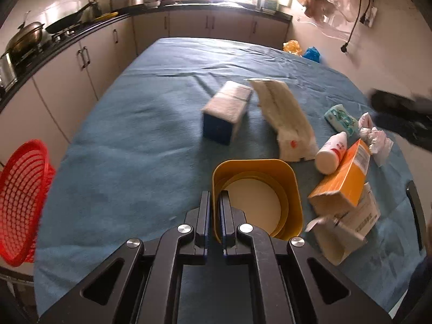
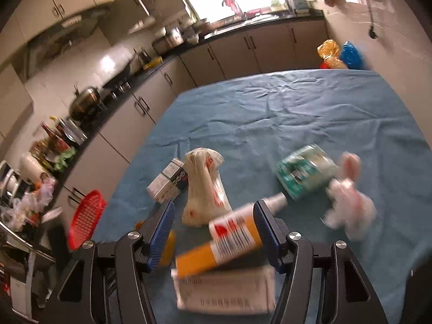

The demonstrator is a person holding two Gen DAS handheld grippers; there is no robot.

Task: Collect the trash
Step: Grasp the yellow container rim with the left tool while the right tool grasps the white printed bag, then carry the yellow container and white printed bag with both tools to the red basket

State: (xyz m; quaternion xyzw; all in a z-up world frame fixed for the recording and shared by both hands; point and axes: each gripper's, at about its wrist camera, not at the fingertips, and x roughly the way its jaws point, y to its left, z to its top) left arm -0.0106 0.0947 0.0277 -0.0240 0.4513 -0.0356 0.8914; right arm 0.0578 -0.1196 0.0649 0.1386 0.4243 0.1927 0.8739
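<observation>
A yellow bin (image 1: 291, 189) stands on the blue tablecloth (image 1: 135, 135), and it holds nothing that I can see. My left gripper (image 1: 214, 205) is shut on its near-left rim, one finger inside and one outside. To the bin's right lie an orange box (image 1: 343, 181), a white bottle (image 1: 332, 154), a white box (image 1: 359, 221), a green tissue pack (image 1: 340, 118) and crumpled tissue (image 1: 375, 137). My right gripper (image 2: 215, 216) hovers open over the orange box (image 2: 224, 240) and bottle (image 2: 272, 202); its pads touch neither. The picture there is blurred.
A blue-and-white box (image 1: 226, 113) and a white plastic bag (image 1: 286, 118) lie mid-table. A red basket (image 1: 21, 202) sits off the table's left edge. Kitchen counters with pans run along the left and far sides. Plastic bags hang on the right wall.
</observation>
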